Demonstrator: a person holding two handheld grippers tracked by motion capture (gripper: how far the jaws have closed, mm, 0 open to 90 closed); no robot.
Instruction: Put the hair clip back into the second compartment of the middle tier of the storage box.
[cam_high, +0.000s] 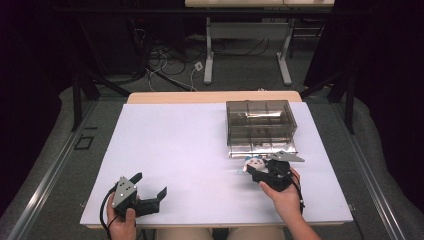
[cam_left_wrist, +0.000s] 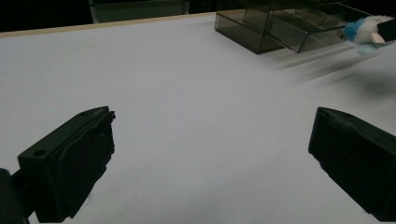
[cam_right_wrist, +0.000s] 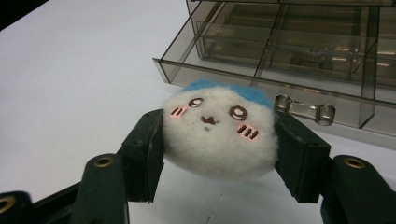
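right gripper: my right gripper (cam_right_wrist: 219, 154) is clamped on the plush toy (cam_right_wrist: 218, 133), one jaw on each side of the white body; face and blue cap toward the camera, lower centre of the right gripper view.
toy location: in the high view the plush toy (cam_high: 253, 164) sits right of centre, just below the organizer box, held at the front of the right gripper (cam_high: 257, 169). can't tell if it rests on the table or is lifted a bit.
box: smoky clear organizer box (cam_high: 260, 121) in the upper right of the mat, with a pulled-out drawer (cam_right_wrist: 299, 65) split into compartments; small clear handle (cam_right_wrist: 306, 110) just right of the toy.
left gripper: my left gripper (cam_high: 150, 189) lower left of the high view, jaws wide apart, nothing between them, over bare white table (cam_left_wrist: 187, 93).
step: i judge grasp done, carry to the drawer in hand.
next move: lift over the front wall of the drawer, pick a compartment wide enough, lower, then release. toy is soft and bulky, so it may need pressing in.
risk: bumping the drawer edge or the handle on the way.
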